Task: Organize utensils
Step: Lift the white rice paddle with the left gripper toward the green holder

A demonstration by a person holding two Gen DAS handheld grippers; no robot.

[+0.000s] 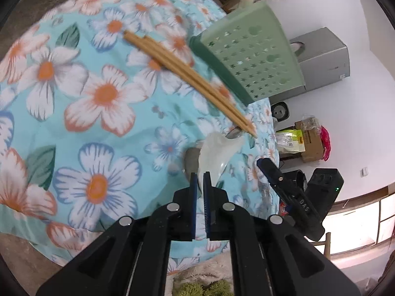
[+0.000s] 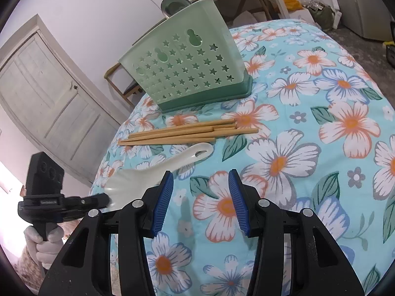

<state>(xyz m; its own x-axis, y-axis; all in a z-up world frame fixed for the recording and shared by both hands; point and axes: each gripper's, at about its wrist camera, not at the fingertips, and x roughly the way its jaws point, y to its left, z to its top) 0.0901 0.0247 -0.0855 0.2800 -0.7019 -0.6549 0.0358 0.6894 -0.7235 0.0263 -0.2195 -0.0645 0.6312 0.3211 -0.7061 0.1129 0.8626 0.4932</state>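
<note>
From the left wrist, the left claw [image 1: 200, 176] is clenched on the broad, thin edge of a glossy white plastic rice paddle [image 1: 218, 151], its blue pads nearly together with the white blade wedged between them. The paddle looks light and stiff but smooth, so a pinch on that slick flat edge could let it swivel or slip; my judgement is that the narrower handle would give a surer hold. Beyond it a bundle of tan wooden chopsticks [image 1: 187, 74] lies loose on the flowered turquoise cloth of the tabletop [image 1: 98, 113], just beside the pale green perforated plastic utensil holder [image 1: 249, 54] on its darker green base. From the right wrist, the right claw [image 2: 200, 198] hangs released over the cloth, with nothing between its blue pads. The paddle shows whole here, its slotted handle end pointing toward the chopsticks and its blade at the table's near edge, where the left claw meets it. The chopsticks look light, rigid and prone to roll or scatter, best pinched together near the middle. The holder stands upright, apparently empty, though its inside is hidden.
</note>
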